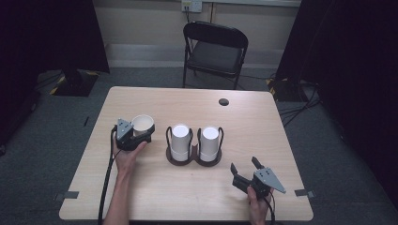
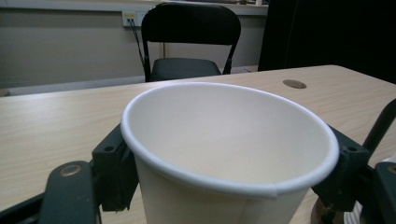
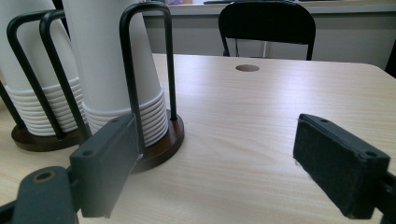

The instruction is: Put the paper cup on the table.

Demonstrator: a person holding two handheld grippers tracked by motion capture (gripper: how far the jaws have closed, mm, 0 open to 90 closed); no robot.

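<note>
Your left hand-held gripper [image 1: 141,133] has the cup [image 1: 142,123] upright between its jaws, one pad at each side of the wall just under the rim; in the left gripper view the cup [image 2: 224,154] sits right in front of the camera, mouth up. Whether the pads press on it, you cannot tell. Your right hand-held gripper [image 1: 247,170] stands open with nothing between its jaws, near the desk's [image 1: 253,122] front edge, the rack [image 1: 195,157] of stacked cups just ahead to its left.

A white paper cup [image 1: 142,123], white cup stacks [image 1: 180,141] in a black-and-brown holder [image 1: 194,161], pale wood-grain table [image 1: 253,122].
</note>
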